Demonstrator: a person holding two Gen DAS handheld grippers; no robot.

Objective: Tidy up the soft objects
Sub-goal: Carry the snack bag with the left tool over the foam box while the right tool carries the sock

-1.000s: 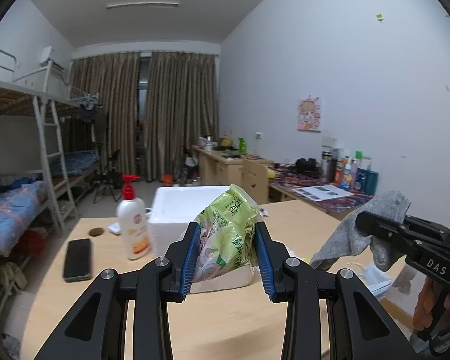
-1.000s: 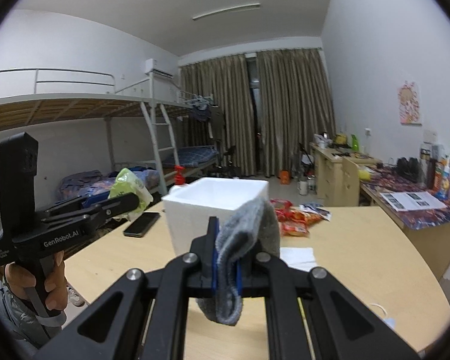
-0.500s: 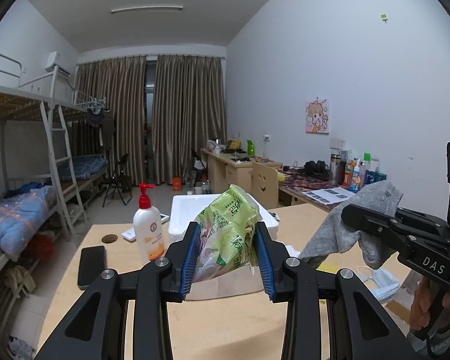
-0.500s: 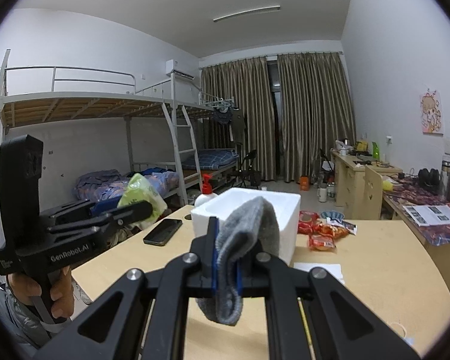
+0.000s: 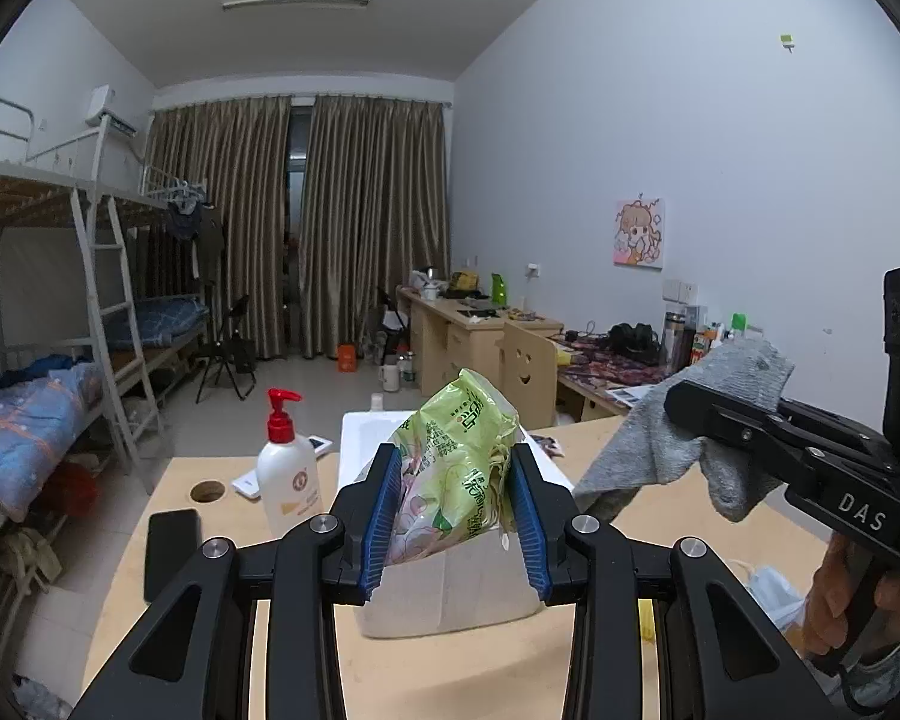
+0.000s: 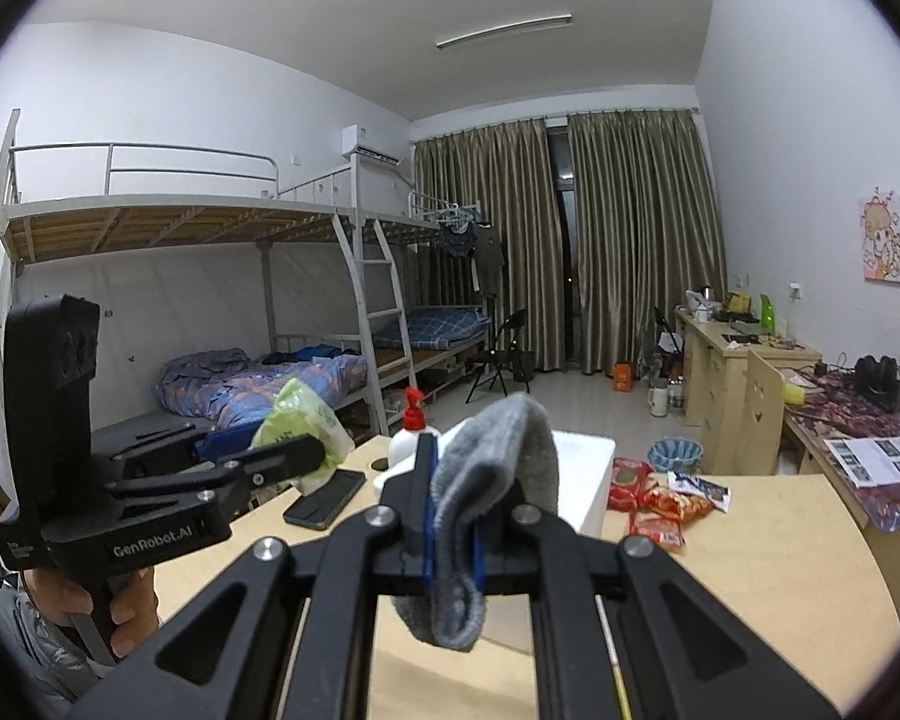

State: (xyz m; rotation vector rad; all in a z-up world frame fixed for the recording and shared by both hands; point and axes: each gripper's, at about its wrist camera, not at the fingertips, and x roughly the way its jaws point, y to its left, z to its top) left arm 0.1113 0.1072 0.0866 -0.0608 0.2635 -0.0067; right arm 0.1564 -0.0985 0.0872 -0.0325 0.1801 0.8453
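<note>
My left gripper (image 5: 455, 516) is shut on a green plastic bag (image 5: 456, 480), held above the near side of a white foam box (image 5: 450, 588) on the wooden table (image 5: 450, 678). My right gripper (image 6: 450, 534) is shut on a grey sock (image 6: 492, 480) that hangs over and below its fingers, held above the table in front of the foam box (image 6: 582, 480). The sock (image 5: 684, 444) and right gripper show at the right of the left wrist view. The bag (image 6: 303, 420) and left gripper (image 6: 282, 456) show at the left of the right wrist view.
A white pump bottle with red top (image 5: 285, 474), a black phone (image 5: 171, 552) and a cable hole (image 5: 207, 489) lie left of the box. Red snack packets (image 6: 654, 504) lie right of the box. Desks and a chair (image 6: 756, 402) stand beyond, bunk beds (image 6: 240, 300) at left.
Both grippers have risen and tilted upward while keeping their loads; the table and box sit lower in both views, and more of the room shows.
</note>
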